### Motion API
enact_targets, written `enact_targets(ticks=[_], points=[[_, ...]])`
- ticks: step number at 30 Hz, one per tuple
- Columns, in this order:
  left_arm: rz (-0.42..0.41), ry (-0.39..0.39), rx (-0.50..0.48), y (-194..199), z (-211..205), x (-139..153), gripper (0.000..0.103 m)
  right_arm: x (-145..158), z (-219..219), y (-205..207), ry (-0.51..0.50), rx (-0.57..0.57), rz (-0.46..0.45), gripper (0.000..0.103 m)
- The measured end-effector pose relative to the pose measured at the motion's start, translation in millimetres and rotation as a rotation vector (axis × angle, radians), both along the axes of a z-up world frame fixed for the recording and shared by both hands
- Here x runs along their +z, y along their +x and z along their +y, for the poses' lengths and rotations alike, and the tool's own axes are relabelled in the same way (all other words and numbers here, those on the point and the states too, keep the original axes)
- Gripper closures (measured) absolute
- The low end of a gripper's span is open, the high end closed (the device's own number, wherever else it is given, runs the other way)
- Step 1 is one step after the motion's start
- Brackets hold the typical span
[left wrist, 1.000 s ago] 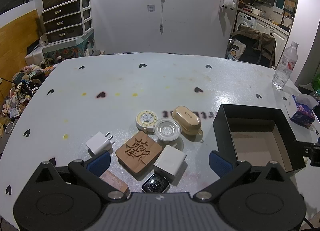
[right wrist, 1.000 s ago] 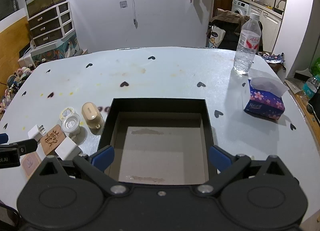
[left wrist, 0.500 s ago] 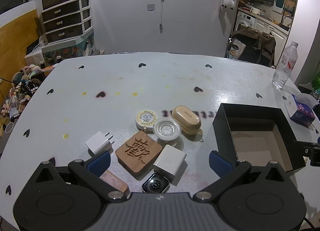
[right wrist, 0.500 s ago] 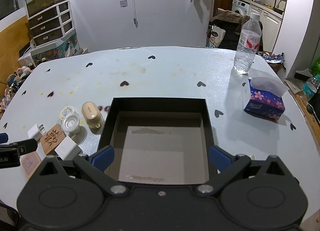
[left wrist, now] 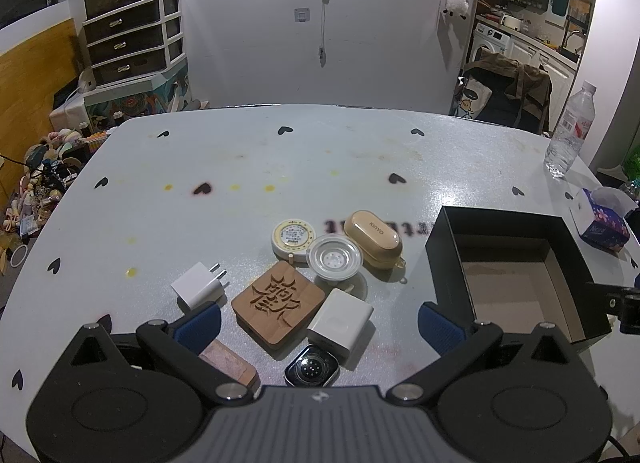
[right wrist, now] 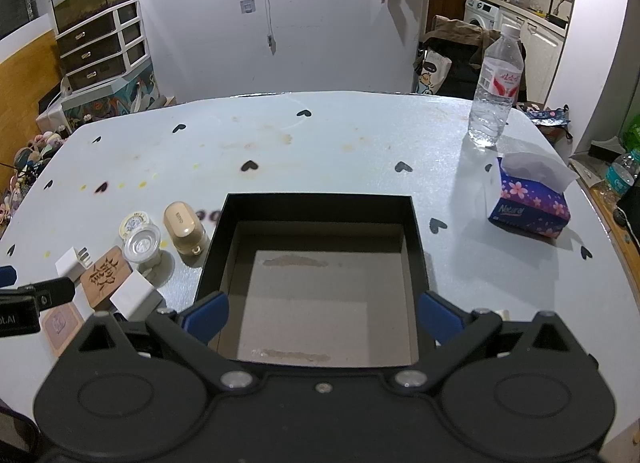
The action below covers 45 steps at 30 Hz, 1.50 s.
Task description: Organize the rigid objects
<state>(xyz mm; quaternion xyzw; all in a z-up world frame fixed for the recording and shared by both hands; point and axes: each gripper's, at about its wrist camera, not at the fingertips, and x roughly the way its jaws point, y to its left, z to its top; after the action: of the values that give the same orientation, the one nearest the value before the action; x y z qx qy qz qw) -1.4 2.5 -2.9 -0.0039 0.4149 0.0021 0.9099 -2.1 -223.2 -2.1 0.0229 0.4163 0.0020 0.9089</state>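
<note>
Several small items lie clustered on the white table (left wrist: 280, 167): a carved wooden block (left wrist: 277, 305), a white cube charger (left wrist: 340, 322), a white plug adapter (left wrist: 198, 286), a round tape measure (left wrist: 292, 235), a clear round lid (left wrist: 334, 261), a tan earbud case (left wrist: 373, 233), a smartwatch (left wrist: 312, 368) and a pinkish block (left wrist: 228, 359). My left gripper (left wrist: 320, 327) hovers open over the near ones. An open black box (right wrist: 316, 275) sits empty to their right, and my right gripper (right wrist: 324, 319) hangs open above its near edge.
A water bottle (right wrist: 496, 87) and a floral tissue box (right wrist: 530, 205) stand on the table's right side. The left gripper's body (right wrist: 24, 305) shows at the right wrist view's left edge. A drawer unit and chair stand beyond the table.
</note>
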Motion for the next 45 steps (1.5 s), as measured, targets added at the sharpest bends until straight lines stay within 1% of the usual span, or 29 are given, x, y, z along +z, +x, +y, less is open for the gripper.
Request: enact_targets(ticks=[33,35,37,39,45], points=[[0.0,0.001,-0.001,0.6,-1.1,0.6,0.0,2.2,0.5,-1.0,0.0,0.001,0.002,0.001],[-0.001,0.001,0.0,0.7,-1.0,0.5,0.0,3.7,0.6,-0.1,-0.001,0.005,-0.001,0.001],[-0.001,0.0,0.0,0.6,-0.9,-0.1,0.0,-1.9,1.2,-4.4,-0.003,0.01,-0.006,0.001],[-0.004,-0.001,0.002,0.9,0.2,-0.6,0.0,1.8,1.2,-3.5,-0.004,0.011,-0.014,0.001],[-0.024,-0.002,0.043,-2.4,14.3,7.5,0.0,6.4,-8.0,-2.2,-0.015,-0.023,-0.055,0.0]])
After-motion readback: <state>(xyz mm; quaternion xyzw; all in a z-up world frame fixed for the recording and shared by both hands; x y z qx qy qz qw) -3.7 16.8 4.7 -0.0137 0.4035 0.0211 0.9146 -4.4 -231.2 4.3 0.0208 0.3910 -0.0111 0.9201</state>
